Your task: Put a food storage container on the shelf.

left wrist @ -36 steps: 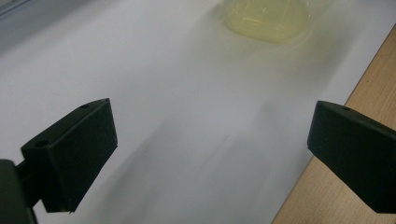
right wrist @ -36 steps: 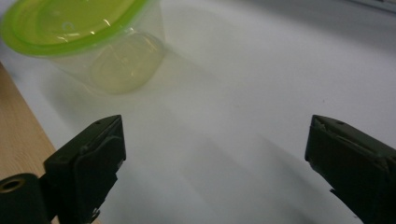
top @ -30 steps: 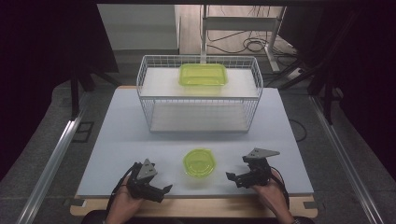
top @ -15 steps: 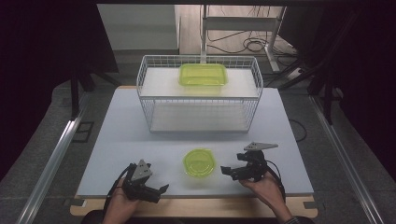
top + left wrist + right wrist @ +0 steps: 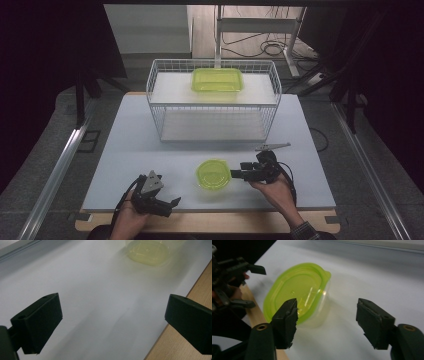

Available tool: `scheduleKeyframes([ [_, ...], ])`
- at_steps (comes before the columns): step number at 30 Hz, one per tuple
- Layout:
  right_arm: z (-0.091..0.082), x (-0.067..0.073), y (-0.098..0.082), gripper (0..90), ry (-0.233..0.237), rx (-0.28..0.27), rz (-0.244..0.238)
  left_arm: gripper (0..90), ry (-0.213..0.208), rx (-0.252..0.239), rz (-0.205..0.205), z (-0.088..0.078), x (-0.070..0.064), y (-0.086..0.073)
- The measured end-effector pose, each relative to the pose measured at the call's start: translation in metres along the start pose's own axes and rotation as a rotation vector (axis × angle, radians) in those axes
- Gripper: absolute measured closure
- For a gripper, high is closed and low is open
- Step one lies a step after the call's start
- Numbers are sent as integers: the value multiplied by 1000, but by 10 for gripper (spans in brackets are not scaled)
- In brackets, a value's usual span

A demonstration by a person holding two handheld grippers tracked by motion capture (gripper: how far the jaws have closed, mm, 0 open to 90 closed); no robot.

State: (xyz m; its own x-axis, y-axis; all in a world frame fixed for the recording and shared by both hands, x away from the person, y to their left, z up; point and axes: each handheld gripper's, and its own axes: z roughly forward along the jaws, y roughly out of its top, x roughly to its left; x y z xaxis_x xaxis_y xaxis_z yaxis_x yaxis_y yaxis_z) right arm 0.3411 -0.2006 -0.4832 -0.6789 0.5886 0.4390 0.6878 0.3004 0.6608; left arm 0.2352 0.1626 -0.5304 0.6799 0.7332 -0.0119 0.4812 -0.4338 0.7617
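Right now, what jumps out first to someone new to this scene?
The bright green round lidded container near the front of the white table, with the right gripper at its rim, jaws just closing, no grip yet. Behind it stands a white wire basket with a green rectangular container on the shelf at its back. The left gripper hangs open at the table's front edge.

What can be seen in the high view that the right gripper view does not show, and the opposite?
The high view alone shows the wire basket with a green rectangular container on top, and the right gripper from outside. The right gripper view alone shows, close up, the gap between its own jaws, which have just been closing, with nothing clamped. Both show the round green-lidded container, the white table and the left gripper.
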Motion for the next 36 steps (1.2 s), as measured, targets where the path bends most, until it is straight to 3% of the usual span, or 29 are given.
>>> scheduleKeyframes([
  [7, 15, -2, 12, 468, 41, 42, 32, 13, 5, -14, 4, -1, 0, 0],
  [12, 28, -12, 18, 582, 104, 86, 94, 12, 3, -11, 13, -1, -1, 0],
  [15, 33, -15, 20, 649, 114, 106, 117, 12, 4, -9, 16, -1, -1, 0],
  [22, 34, -20, 21, 793, 179, 122, 194, 12, 7, -13, 21, -1, -2, 1],
  [28, 32, -16, 23, 809, 197, 129, 202, 12, 9, -12, 24, -1, -2, 0],
  [36, 18, -15, 30, 810, 214, 71, 217, 12, 14, -12, 27, -1, -2, 0],
])
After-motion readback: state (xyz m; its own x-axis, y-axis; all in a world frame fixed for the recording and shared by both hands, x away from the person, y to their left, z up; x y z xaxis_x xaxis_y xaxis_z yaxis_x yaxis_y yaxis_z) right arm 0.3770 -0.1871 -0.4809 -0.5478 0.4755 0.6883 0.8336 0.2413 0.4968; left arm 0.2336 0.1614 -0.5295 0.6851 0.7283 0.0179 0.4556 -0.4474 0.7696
